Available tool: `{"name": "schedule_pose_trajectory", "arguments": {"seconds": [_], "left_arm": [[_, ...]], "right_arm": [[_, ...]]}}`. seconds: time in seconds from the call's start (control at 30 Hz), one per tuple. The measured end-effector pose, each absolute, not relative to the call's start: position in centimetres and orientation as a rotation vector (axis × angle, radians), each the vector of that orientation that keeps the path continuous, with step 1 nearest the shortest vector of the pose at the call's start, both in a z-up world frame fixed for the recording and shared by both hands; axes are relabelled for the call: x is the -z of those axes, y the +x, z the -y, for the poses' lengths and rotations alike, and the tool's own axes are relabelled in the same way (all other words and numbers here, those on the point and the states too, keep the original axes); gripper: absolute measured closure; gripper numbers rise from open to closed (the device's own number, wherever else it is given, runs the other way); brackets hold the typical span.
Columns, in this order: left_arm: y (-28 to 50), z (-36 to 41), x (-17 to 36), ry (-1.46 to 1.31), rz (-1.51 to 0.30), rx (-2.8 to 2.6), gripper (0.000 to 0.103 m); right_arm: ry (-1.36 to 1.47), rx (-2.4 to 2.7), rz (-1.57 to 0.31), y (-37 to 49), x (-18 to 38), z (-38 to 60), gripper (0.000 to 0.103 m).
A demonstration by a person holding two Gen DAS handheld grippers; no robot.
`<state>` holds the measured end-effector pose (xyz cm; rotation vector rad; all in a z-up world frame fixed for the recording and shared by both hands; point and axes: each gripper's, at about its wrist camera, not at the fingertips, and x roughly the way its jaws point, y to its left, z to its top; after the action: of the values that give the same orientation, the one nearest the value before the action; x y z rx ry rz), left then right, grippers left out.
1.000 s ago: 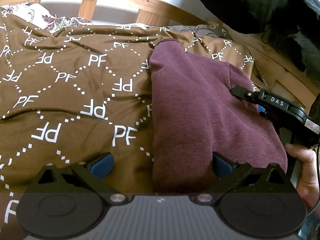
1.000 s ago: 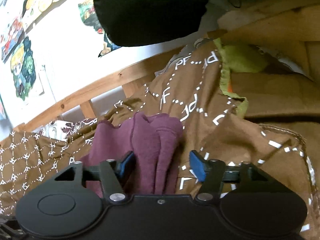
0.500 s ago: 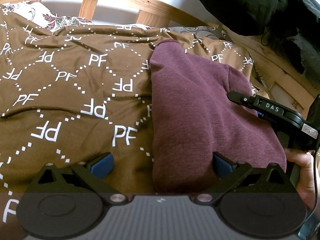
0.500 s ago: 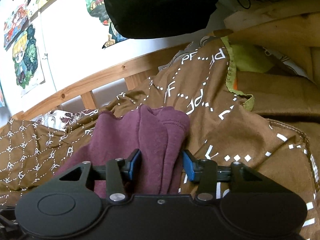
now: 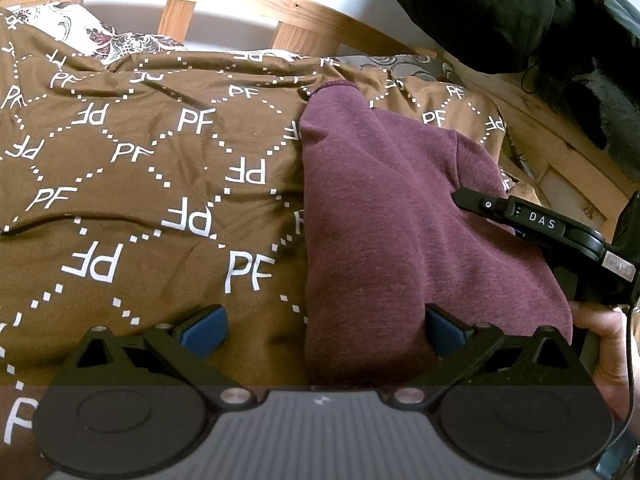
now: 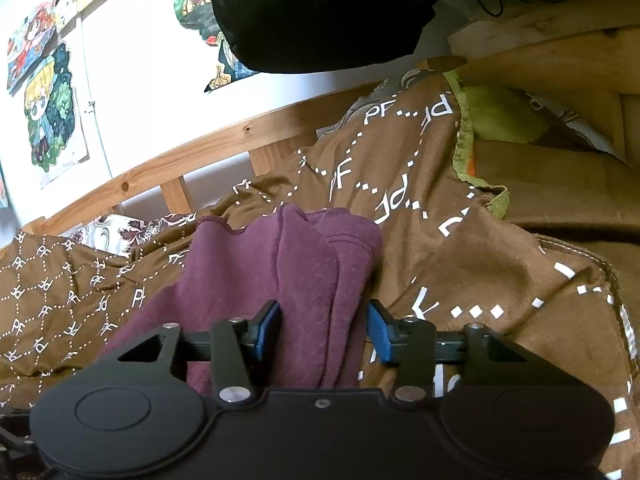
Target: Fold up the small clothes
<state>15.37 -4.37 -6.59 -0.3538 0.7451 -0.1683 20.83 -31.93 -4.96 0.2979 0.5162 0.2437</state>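
Note:
A maroon garment [image 5: 400,216] lies folded lengthwise on the brown "PF" bedspread [image 5: 140,184]. My left gripper [image 5: 320,330] is open, its jaws straddling the garment's near left edge. My right gripper [image 6: 322,326] has its blue pads around a bunched fold of the same maroon garment [image 6: 312,264], jaws narrowed, fabric filling the gap. The right gripper also shows in the left wrist view [image 5: 536,224], at the garment's right edge, held by a hand.
A wooden bed frame [image 5: 240,8] runs along the far side and right. A black bag [image 6: 320,12] hangs above. A green-edged blanket corner [image 6: 480,128] lies at the right. Floral pillow [image 5: 108,40] at the far left.
My right gripper's jaws have closed in from wide open onto the bunched maroon fold and lifted it slightly. My left gripper has stayed open and nearly still.

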Motion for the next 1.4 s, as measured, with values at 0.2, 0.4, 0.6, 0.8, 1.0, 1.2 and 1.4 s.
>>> {"name": "schedule_pose_trajectory", "arguments": {"seconds": [0.2,0.4,0.6,0.8,1.0,1.2,1.4], "left_arm": [[15.3,4.3,6.6,-0.353,-0.743,0.17,0.0],[15.4,4.3,6.5,-0.352,-0.746,0.17,0.0],[16.5,4.4,5.6,-0.355,-0.806,0.163,0.001],[17.1,5.0,4.8,-0.35,-0.835,0.203,0.013],[17.7,4.7,4.5,-0.428,-0.889,0.258,0.043],[16.9,4.7,3.1,-0.374,-0.874,0.258,0.054],[14.3,4.5,0.6,-0.231,-0.772,0.251,0.057]], "right_arm": [[0.287,-0.243,-0.516,20.8,4.9,31.8,0.057],[0.258,-0.233,-0.513,20.7,4.8,31.4,0.057],[0.25,-0.231,-0.513,20.7,4.9,31.3,0.057],[0.246,-0.228,-0.514,20.7,4.9,31.3,0.058],[0.242,-0.227,-0.513,20.7,4.9,31.2,0.058],[0.203,-0.233,-0.467,19.5,3.9,30.4,0.079],[0.123,-0.27,-0.372,17.1,0.9,28.0,0.082]]}}
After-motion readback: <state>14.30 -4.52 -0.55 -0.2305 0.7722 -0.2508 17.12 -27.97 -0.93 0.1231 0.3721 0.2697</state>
